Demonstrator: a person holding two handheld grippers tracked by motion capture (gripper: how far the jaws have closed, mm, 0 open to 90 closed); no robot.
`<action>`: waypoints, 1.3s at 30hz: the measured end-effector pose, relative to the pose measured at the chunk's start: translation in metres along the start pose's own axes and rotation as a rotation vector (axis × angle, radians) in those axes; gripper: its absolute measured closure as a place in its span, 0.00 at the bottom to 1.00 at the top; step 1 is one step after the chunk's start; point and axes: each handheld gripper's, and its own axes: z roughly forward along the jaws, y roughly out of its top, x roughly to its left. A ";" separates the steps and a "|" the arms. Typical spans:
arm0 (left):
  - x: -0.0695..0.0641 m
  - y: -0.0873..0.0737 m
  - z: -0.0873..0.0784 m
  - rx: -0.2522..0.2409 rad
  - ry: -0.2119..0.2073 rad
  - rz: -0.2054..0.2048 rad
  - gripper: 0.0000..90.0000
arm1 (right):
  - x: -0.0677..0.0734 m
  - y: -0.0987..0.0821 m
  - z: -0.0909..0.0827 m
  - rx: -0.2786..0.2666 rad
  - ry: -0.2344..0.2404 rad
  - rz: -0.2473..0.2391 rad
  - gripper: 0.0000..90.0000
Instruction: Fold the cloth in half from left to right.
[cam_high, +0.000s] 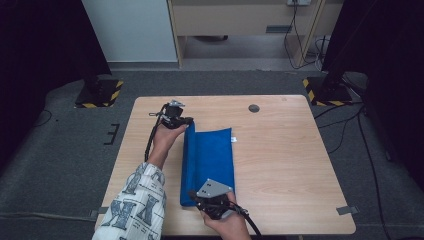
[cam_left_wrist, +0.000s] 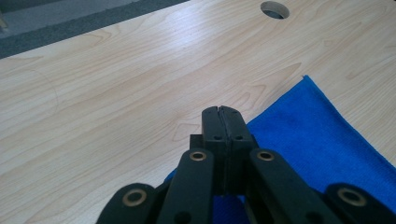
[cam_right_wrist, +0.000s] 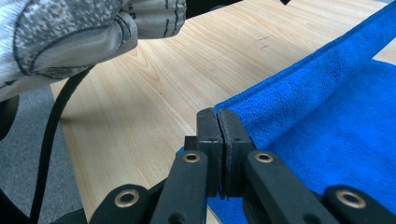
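Mid-fold on the blue towel, which lies centre of the table, long axis near-to-far. L gripper is at the far-left corner, R gripper at the near-left corner. Both sets of jaws are pressed together, and they look clamped on the towel's raised left edge, though no cloth shows between the tips. Judging by the lifted flap, the step is carrying the left edge over to the right. Next: move both hands rightward in sync, keep the edge taut, and align it w/ the right edge before letting go.
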 end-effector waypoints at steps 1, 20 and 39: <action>-0.001 0.000 0.001 0.000 -0.006 -0.001 1.00 | 0.000 0.000 -0.002 0.000 -0.001 -0.003 0.99; -0.031 0.018 0.018 0.001 -0.036 0.044 1.00 | -0.019 -0.009 -0.030 0.025 -0.029 -0.006 0.99; -0.052 0.025 0.031 0.000 -0.046 0.063 1.00 | -0.027 -0.019 -0.046 0.032 -0.032 -0.006 0.99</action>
